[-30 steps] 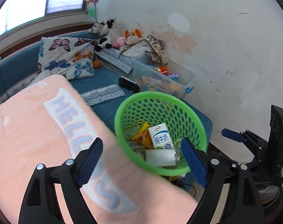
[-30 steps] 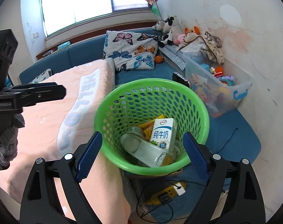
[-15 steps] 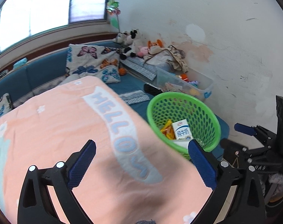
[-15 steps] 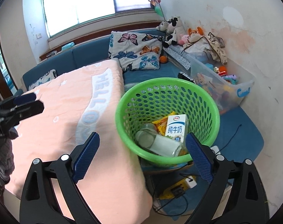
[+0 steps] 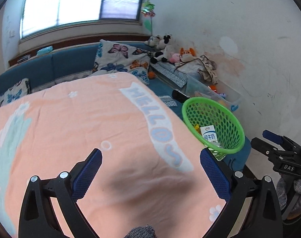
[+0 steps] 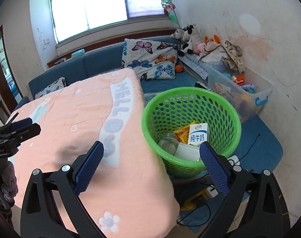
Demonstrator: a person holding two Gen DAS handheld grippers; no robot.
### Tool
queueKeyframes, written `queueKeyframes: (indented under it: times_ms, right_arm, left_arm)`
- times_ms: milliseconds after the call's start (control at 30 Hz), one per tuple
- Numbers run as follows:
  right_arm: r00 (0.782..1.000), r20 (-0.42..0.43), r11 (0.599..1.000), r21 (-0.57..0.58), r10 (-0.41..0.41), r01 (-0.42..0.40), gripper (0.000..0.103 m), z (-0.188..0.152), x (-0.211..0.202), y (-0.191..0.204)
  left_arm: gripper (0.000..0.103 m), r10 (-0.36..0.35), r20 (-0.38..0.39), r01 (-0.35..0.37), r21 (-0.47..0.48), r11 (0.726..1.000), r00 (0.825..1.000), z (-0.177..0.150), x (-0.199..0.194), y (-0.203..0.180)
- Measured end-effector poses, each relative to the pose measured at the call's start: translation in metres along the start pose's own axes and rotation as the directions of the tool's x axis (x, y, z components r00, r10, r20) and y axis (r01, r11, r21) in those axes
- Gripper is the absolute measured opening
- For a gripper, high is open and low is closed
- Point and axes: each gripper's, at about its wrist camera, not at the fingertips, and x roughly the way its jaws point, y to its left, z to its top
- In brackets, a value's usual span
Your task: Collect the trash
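Observation:
A green mesh basket (image 6: 192,107) stands beside the pink blanket; it also shows in the left wrist view (image 5: 225,119). Inside lie a white milk carton (image 6: 198,134), a yellow wrapper (image 6: 182,133) and a clear bottle (image 6: 168,145). The carton shows in the left wrist view too (image 5: 209,134). My right gripper (image 6: 151,167) is open and empty, held above the blanket's edge and the basket's near rim. My left gripper (image 5: 150,175) is open and empty over the blanket, left of the basket. Each gripper shows in the other's view (image 5: 277,144) (image 6: 17,129).
The pink "HELLO" blanket (image 5: 91,138) covers a raised surface. Behind it are a blue sofa (image 6: 103,63), a butterfly pillow (image 6: 150,59), plush toys (image 6: 190,35) and a clear toy bin (image 6: 255,93). A power strip and cables (image 6: 202,196) lie on the floor below the basket.
Both grippers have pulled back and up from the basket, the left one further left over the blanket. The basket looks smaller in both views. Both stay open and empty.

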Motion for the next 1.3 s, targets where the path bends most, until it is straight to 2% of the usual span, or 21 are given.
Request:
queueKeyframes:
  times_ms: [500, 800, 1300]
  right_arm:
    - [1.0, -0.006, 0.999, -0.015, 0.029, -0.029, 0.098, -0.014, -0.007, 0.032]
    - [1.0, -0.004, 0.999, -0.026, 0.019, -0.019, 0.098, -0.018, -0.011, 0.039]
    - [0.999, -0.002, 0.999, -0.026, 0.047, -0.047, 0.098, -0.021, -0.012, 0.044]
  left_arm:
    - [0.096, 0.065, 0.028, -0.063, -0.066, 0.996, 0.997, -0.03, -0.026, 0.023]
    - [0.096, 0.07, 0.026, -0.069, -0.063, 0.996, 0.997, -0.035, -0.027, 0.015]
    - [0.096, 0.111, 0.031, -0.109, -0.059, 0.992, 0.993, -0.041, -0.032, 0.011]
